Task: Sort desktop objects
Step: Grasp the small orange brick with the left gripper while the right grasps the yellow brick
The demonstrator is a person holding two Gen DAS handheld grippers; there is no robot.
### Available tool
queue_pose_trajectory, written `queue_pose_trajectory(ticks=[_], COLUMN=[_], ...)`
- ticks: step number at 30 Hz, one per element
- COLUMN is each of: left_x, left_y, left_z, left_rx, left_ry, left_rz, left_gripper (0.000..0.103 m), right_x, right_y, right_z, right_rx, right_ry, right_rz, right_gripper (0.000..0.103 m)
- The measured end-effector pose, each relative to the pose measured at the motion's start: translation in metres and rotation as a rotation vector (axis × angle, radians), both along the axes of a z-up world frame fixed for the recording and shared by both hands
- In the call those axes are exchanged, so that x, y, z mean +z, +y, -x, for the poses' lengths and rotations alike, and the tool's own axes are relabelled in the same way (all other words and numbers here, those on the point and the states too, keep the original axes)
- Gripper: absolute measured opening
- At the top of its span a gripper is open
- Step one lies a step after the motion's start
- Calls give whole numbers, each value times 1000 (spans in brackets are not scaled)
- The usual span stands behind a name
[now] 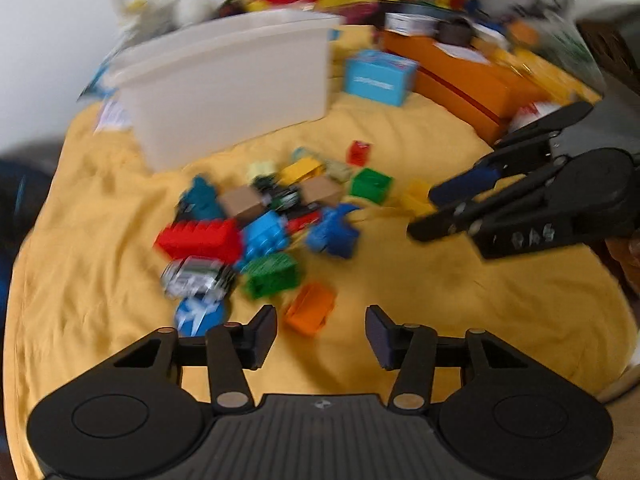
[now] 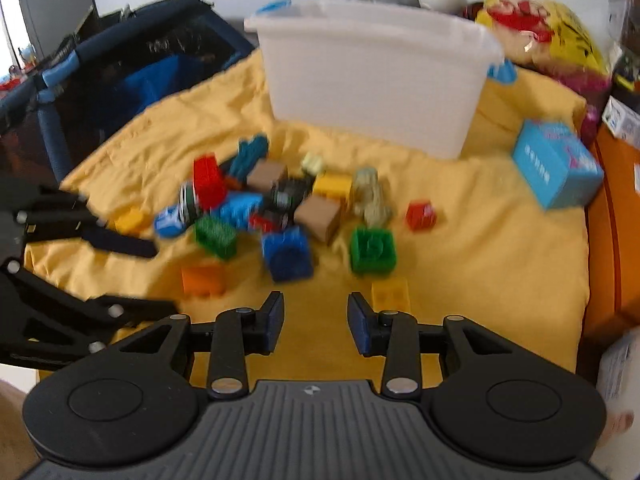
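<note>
Two grippers, left gripper (image 1: 321, 330) and right gripper (image 2: 315, 322), tilt downward over blocks (image 1: 264, 220), jaws apart, empty.

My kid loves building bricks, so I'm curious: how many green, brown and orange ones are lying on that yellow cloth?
Green bricks: 2
Brown bricks: 2
Orange bricks: 1
Total: 5
</note>
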State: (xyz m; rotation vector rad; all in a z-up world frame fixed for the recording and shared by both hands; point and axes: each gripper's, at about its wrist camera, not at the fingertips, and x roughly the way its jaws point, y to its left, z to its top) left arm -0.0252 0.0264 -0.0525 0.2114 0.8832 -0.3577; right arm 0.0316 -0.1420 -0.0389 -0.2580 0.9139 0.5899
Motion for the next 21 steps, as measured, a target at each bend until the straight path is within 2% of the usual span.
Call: queue_pose_trajectory(ticks=[2,3,5,8,10,12,14,18,21], left_x=[-3,-6,-13,-24,-26,-29,-32,-22,-18], left_y=[-12,-16,-23,-25,-26,-23,-13,-1,-2], left_z=[-5,-7,-12,-16,-18,-28,-36,-31,-23], left_rx=[-52,-80,-141,-192,-198,-184,-152,-65,14], left_ry=[-18,-19,10,24,-8,4,52,81,149], left_rz=[-41,-62,-109,-163,-219,-238,-201,-74,49], left_gripper=[47,39,30,29,29,27,18,17,17], right_x=[-2,-1,0,0,-2,-6,-9,-17,-25], right_y=[-1,-1,-2,-4,-5,-7,-9,-11,-4], right_z=[6,8,14,19,21,23,22,12,6], right_rx=[-13,-13,-16,-24,-29,-37,-55,-97,-67], right_ry=[9,12,-5,-20,-22,-23,-37,-98,-136], right_rz=[3,-2,7,5,5,23,44,114,166], right_gripper=[39,39,39,40,40,40,40,40,40])
